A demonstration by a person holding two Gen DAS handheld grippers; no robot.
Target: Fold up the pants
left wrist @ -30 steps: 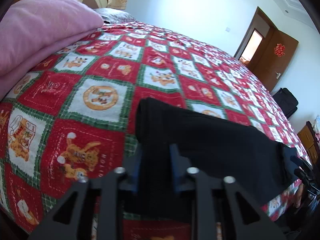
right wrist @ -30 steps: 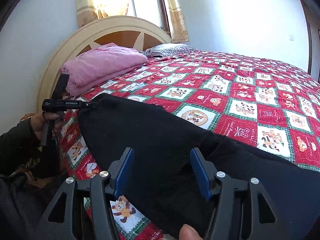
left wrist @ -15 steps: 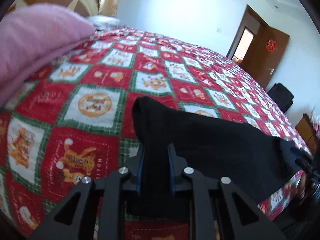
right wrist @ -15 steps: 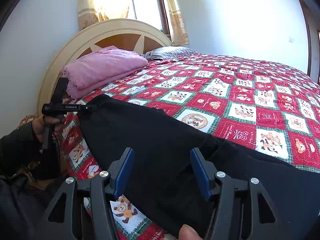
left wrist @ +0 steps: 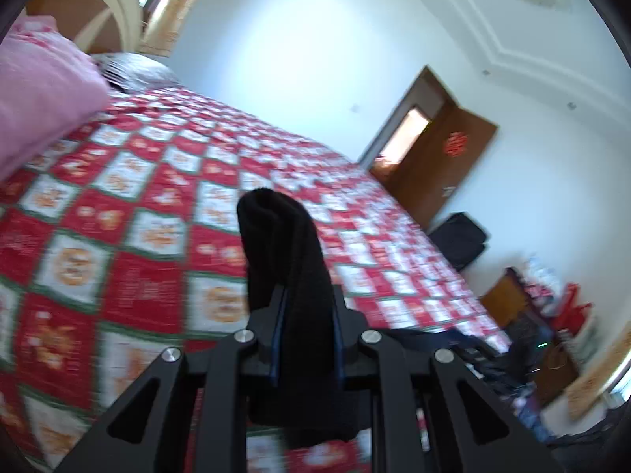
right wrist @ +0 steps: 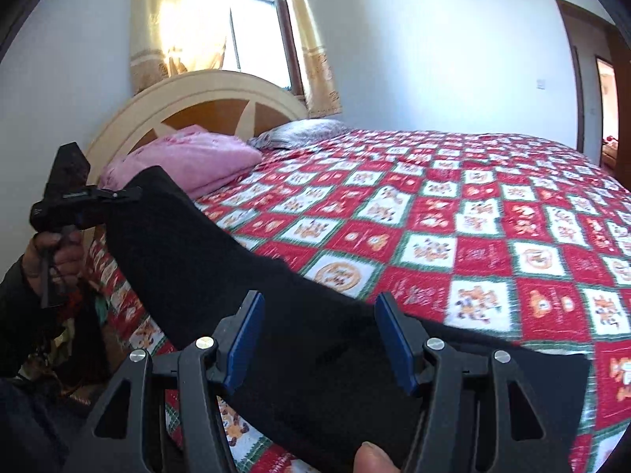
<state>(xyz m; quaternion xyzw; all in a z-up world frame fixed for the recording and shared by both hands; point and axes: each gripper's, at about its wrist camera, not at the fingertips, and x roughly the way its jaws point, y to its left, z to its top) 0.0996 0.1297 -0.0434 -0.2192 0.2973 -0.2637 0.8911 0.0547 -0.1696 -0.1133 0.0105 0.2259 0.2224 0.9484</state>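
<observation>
Black pants (right wrist: pixel 221 272) lie along the near edge of a bed with a red, green and white checked quilt (right wrist: pixel 453 216). My left gripper (left wrist: pixel 305 307) is shut on one end of the pants (left wrist: pixel 282 244) and holds it lifted off the bed; the cloth bunches up between the fingers. From the right wrist view the left gripper (right wrist: pixel 130 194) shows at the left, raised, with the pants hanging from it. My right gripper (right wrist: pixel 319 335) is open, its blue pads on either side of the pants' middle, above the cloth.
A folded pink blanket (right wrist: pixel 189 157) and a grey pillow (right wrist: pixel 303 132) lie by the arched headboard (right wrist: pixel 205 98). A brown door (left wrist: pixel 437 165) stands open at the far wall. A black bag (left wrist: pixel 457 238) and cluttered furniture (left wrist: pixel 544 315) stand beyond the bed's foot.
My left gripper has risen and tilted up, lifting its end of the pants off the quilt. My right gripper stays open over the middle of the pants.
</observation>
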